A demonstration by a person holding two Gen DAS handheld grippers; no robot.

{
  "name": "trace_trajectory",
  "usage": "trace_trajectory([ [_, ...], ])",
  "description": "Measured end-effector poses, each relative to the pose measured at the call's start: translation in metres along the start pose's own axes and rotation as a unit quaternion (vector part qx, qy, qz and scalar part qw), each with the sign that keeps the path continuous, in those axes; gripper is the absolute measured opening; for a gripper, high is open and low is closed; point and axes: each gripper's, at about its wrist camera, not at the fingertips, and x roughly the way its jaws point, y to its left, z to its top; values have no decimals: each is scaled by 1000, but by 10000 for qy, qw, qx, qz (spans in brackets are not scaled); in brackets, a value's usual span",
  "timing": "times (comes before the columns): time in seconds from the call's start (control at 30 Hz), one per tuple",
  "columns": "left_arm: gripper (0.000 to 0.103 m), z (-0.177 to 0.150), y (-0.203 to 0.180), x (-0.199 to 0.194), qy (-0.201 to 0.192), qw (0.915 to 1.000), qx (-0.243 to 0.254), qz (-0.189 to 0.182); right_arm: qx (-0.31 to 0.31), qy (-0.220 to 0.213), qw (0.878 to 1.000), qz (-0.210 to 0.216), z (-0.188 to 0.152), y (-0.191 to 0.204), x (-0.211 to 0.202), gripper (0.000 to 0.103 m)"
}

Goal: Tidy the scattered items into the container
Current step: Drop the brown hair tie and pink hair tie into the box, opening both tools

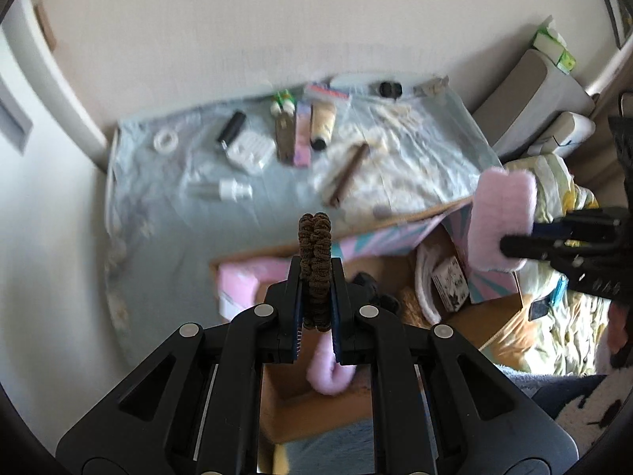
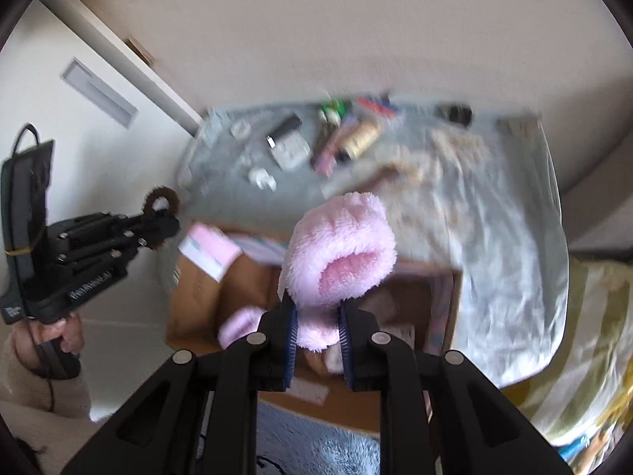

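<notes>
The left claw (image 1: 315, 277) is clenching a brown scrunchie (image 1: 315, 253), which is standing upright between its fingers, above the open cardboard box (image 1: 316, 403). The right claw (image 2: 316, 332) is grasping a fluffy pink sock (image 2: 336, 253), pinched at its lower end, with the rest of it rising above the fingertips over the same box. A second pink sock (image 1: 330, 376) is lying inside the box, together with a small printed carton (image 1: 451, 281) and a pink package (image 1: 237, 285). Beyond the box, a table under a pale blue cloth (image 1: 166, 206) is carrying scattered items: a black tube (image 1: 231, 126), a white soap dish (image 1: 253, 150), a brown stick (image 1: 350, 174) and a beige bottle (image 1: 322, 122).
</notes>
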Motion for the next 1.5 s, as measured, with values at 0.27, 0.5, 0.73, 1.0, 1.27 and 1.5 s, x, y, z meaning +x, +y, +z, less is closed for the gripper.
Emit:
trace_trajectory([
  [0.27, 10, -26, -14, 25, 204, 9989, -149, 395, -77, 317, 9993, -161, -38, -9, 22, 17],
  [0.5, 10, -34, -24, 34, 329, 9983, -298, 381, -202, 347, 9990, -182, -48, -8, 22, 17],
  [0.73, 10, -39, -27, 43, 479, 9974, -472, 254, -219, 414, 9986, -224, -52, -9, 23, 17],
  [1.0, 68, -39, -26, 41, 456, 9968, -575, 316, -238, 644, 9969, -396, -57, -11, 29, 22],
  [1.27, 91, -32, -31, 35, 366, 9966, -466, 569, -89, 630, 9974, -331, -55, -16, 29, 43],
  [1.5, 91, -31, -30, 34, 357, 9960, -557, 597, -81, 550, 9980, -295, -53, -18, 24, 44],
])
